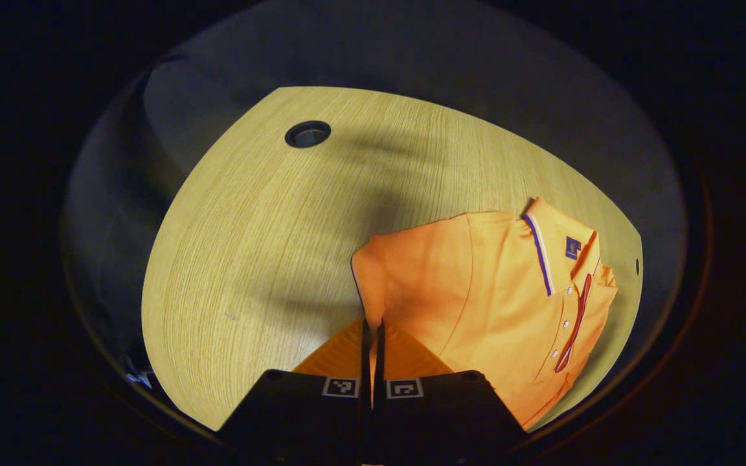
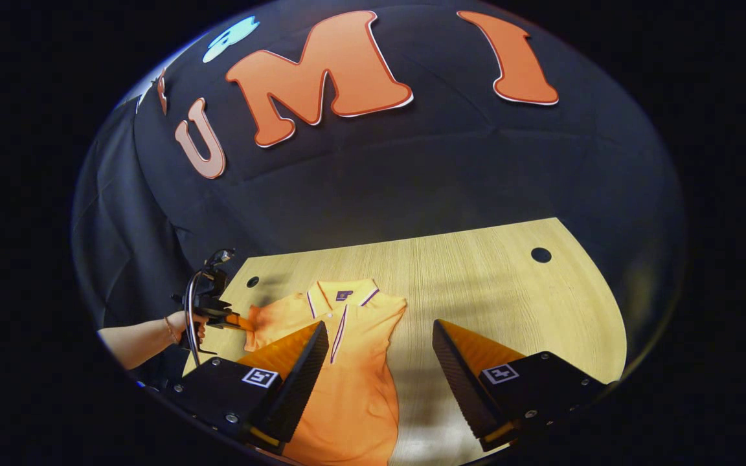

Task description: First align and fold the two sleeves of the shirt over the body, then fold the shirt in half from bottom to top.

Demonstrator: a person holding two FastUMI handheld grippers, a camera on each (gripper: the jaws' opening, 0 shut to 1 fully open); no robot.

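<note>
Pinching the edge of one sleeve, the left tongs are closed on the fabric, their fingers drawn together with only a sliver of cloth between them. The sleeve fold looks to be the step in hand: this sleeve is lifted and seems partway over the body, so the next move calls for carrying it across and laying it flat, in line with the placket. The right tongs stand wide open above the shirt, holding nothing. The shirt is a soft orange knit polo with a striped collar and small buttons, lying collar toward the far edge of the worktop, near its left side. Beyond it the pale wood-grain worktop carries a round cable hole.
</note>
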